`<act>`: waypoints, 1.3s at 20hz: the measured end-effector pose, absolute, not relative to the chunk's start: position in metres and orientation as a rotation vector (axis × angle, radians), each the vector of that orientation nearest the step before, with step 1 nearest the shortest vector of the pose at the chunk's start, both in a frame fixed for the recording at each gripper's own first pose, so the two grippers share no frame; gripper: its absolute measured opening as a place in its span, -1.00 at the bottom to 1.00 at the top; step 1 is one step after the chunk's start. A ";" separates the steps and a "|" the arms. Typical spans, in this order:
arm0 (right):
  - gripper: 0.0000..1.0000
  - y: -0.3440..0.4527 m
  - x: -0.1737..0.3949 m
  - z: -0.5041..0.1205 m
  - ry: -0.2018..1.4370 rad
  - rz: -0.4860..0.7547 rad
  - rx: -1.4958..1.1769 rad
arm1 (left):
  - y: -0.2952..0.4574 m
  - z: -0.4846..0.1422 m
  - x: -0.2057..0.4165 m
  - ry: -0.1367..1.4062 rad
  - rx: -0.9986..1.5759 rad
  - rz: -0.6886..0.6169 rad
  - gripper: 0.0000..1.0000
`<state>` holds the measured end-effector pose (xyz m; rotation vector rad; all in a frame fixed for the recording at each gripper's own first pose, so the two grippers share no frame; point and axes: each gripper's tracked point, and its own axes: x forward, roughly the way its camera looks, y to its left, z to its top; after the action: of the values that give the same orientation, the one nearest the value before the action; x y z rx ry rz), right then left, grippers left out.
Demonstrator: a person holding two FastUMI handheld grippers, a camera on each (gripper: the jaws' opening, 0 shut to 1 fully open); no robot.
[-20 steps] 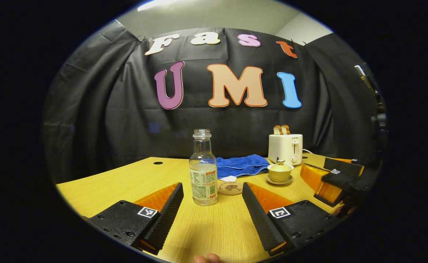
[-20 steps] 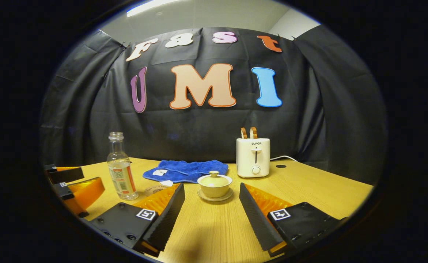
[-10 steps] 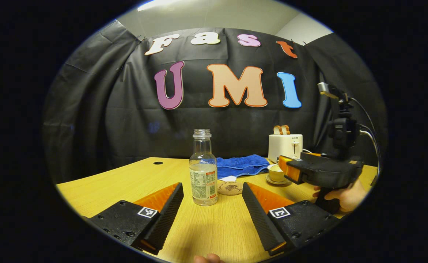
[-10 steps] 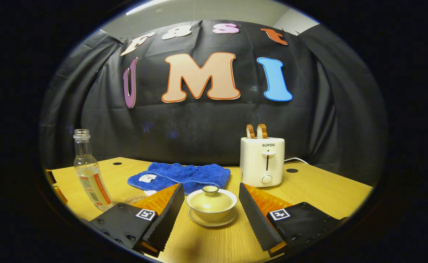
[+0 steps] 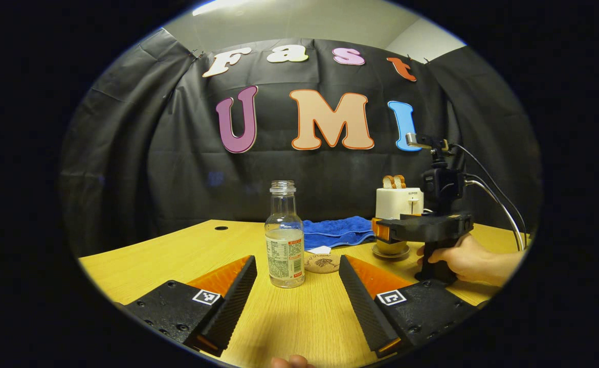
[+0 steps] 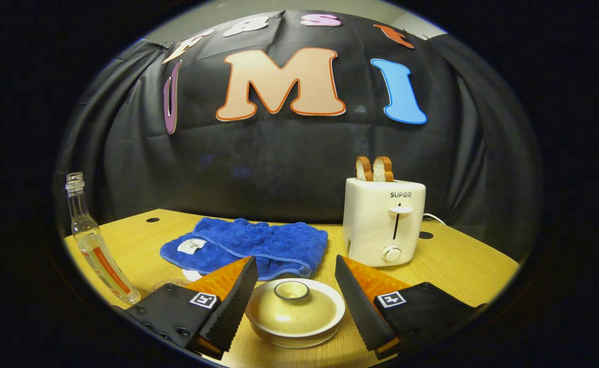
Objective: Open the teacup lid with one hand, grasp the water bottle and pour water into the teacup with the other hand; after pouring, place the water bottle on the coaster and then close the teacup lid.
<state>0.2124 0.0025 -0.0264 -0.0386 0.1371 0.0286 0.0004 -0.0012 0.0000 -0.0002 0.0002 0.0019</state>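
- Since a second ago the right gripper (image 6: pixel 294 296) has come forward over the table; its spread fingers now flank the lidded cream ceramic teacup (image 6: pixel 294 312) without touching it.
- In the left gripper view, that gripper, held by a hand (image 5: pixel 458 258), hangs over the teacup (image 5: pixel 391 248), hiding its lid.
- The round cream lid with a ring knob (image 6: pixel 291 291) sits on the teacup.
- The left gripper (image 5: pixel 296 286) has not moved, fingers spread, with the clear, uncapped, partly filled glass water bottle (image 5: pixel 284 237) upright beyond its tips, left of the teacup.
- A round pale patterned coaster (image 5: pixel 322 262) lies between bottle and teacup.
- Behind the teacup on the yellow wooden table (image 5: pixel 176 255): a folded blue towel (image 6: pixel 250 245) and a white toaster holding two slices (image 6: pixel 383 222).
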 end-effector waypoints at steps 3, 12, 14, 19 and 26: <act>0.50 0.003 0.211 -0.025 0.138 0.028 -0.058 | -0.001 0.001 0.000 0.000 0.000 0.002 0.89; -0.24 0.006 0.218 -0.032 0.162 0.047 -0.054 | -0.001 0.000 -0.001 0.001 0.000 0.002 0.89; -0.37 0.007 0.217 -0.032 0.164 0.051 -0.054 | -0.001 0.001 0.000 0.001 -0.001 0.002 0.89; -0.52 0.010 0.217 -0.023 0.111 0.072 -0.070 | -0.001 0.001 -0.001 0.001 -0.001 0.002 0.89; -0.52 0.005 0.209 -0.009 0.019 0.104 0.000 | -0.001 0.000 0.000 0.001 -0.001 0.002 0.89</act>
<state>0.2085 0.0053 -0.0094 0.0002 0.0186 0.1036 -0.0004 -0.0006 0.0003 -0.0009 0.0008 0.0020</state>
